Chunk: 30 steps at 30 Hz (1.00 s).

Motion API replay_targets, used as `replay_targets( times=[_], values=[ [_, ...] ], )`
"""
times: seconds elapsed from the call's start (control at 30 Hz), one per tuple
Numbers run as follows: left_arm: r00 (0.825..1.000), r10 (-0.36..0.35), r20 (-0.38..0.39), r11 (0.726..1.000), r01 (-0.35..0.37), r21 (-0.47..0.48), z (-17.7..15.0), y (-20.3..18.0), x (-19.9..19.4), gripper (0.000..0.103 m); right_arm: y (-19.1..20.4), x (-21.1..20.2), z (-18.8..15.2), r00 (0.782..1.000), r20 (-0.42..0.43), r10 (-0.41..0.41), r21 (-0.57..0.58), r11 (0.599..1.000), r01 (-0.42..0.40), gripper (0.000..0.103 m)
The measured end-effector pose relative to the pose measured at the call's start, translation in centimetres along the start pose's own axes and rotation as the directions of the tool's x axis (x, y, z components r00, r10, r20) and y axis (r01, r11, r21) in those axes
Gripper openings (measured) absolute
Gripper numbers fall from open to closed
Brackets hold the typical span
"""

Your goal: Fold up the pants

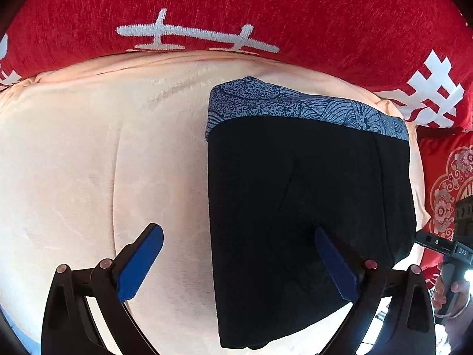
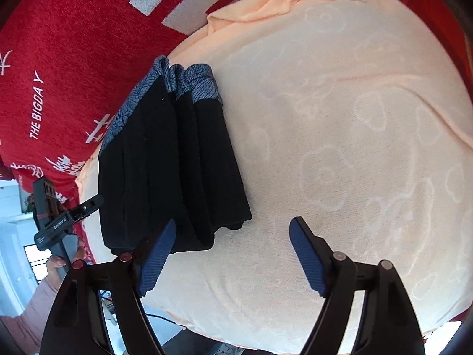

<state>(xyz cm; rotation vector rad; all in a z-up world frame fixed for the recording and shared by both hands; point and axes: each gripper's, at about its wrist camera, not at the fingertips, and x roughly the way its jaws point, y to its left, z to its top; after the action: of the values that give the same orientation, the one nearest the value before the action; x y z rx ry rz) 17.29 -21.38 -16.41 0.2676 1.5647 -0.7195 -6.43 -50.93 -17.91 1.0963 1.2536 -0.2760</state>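
Pants: the black pants (image 1: 304, 207) are lying folded into a compact stack on the peach towel (image 1: 103, 153), toward the towel's right side in the left wrist view and toward its left edge in the right wrist view (image 2: 165, 165).
Waistband: the blue patterned waistband (image 1: 295, 106) is running along the far end of the stack, pointing toward the red blanket (image 1: 266, 6); in the right wrist view several waistband layers (image 2: 189, 80) are showing side by side.
Fold layers: from the right wrist view, three or so black layers are sitting one beside another, with their near ends bunching slightly at the towel.
Left gripper: the left gripper (image 1: 239, 263) is hovering over the near end of the pants with its blue pads (image 1: 139, 263) spread wide apart and gripping nothing; one pad is hanging over bare towel, the other over the black fabric.
Right gripper: the right gripper (image 2: 233, 254) is also standing wide apart and empty, one blue pad (image 2: 156, 260) sitting just at the near corner of the pants, the other over bare towel (image 2: 340, 118).
Contact: whether either pad is touching the cloth cannot be told.
Surroundings: the red blanket with white lettering (image 2: 59, 68) is spreading behind and beside the towel.
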Motion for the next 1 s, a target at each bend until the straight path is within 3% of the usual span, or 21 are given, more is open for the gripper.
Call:
replay_targets(
  times=[0.37,0.47,1.0],
  values=[
    [1.0,-0.03,-0.008,0.999,0.03,0.028,-0.2,-0.9,0.4,0.102,-0.3,0.2,0.5,0.996,-0.009,0.084,0.012,0.996,-0.083,0.089],
    [0.999,-0.051,-0.015,0.998,0.051,0.024,-0.2,-0.6,0.5,0.102,-0.1,0.3,0.7,0.997,-0.014,0.08,-0.003,0.997,-0.08,0.103],
    [0.992,-0.126,-0.027,0.992,0.126,0.009,0.5,0.0,1.5,0.102,0.3,1.8,3.6,0.991,-0.058,0.121,-0.039,0.992,-0.123,0.103]
  ],
)
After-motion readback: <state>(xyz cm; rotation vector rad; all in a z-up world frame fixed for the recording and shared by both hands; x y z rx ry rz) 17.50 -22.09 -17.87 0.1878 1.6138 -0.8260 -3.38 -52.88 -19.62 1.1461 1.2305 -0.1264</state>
